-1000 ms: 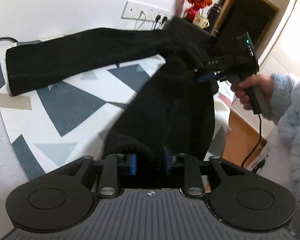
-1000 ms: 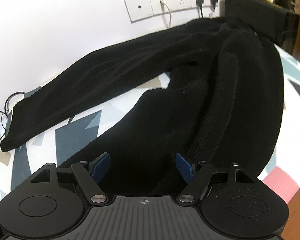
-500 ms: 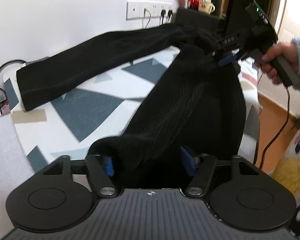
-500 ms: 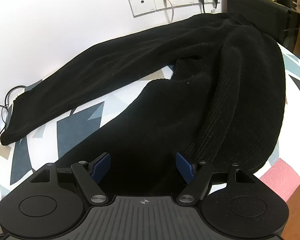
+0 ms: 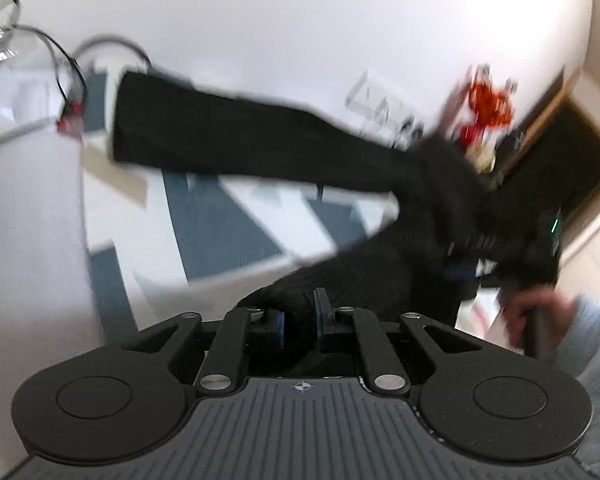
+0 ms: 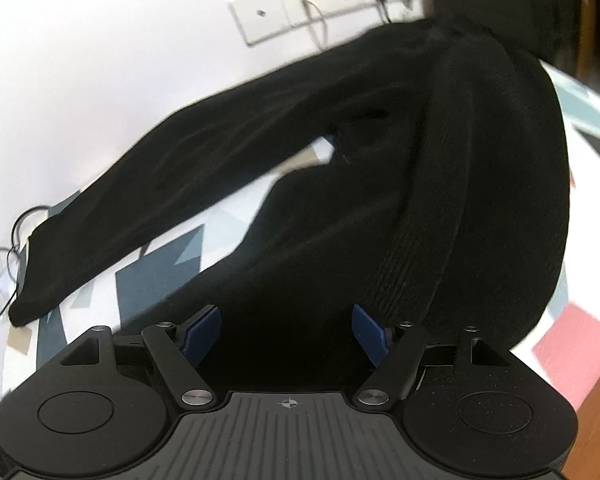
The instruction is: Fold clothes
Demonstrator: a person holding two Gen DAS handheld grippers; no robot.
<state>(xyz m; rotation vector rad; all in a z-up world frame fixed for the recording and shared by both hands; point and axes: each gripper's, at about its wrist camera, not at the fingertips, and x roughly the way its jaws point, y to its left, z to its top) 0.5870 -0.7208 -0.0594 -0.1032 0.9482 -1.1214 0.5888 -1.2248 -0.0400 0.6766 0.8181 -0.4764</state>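
Black sweater (image 6: 480, 184) draped over patterned tablecloth (image 6: 156, 252), one sleeve stretched far left toward wall. Left gripper (image 5: 299, 316) pads pressed together, pinching sweater fold at near edge. Right gripper (image 6: 286, 334) spread wide, sweater between fingers. Wall sockets (image 6: 300, 12) behind.

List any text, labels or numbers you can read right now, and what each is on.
No text reads.
White marks on the right claw's body: too blurred.
Crosshair sign on the left claw's base and on the right claw's base: a symbol only, no letters.
Wall sockets: no print shows.
Black sweater: no tag or label shows.
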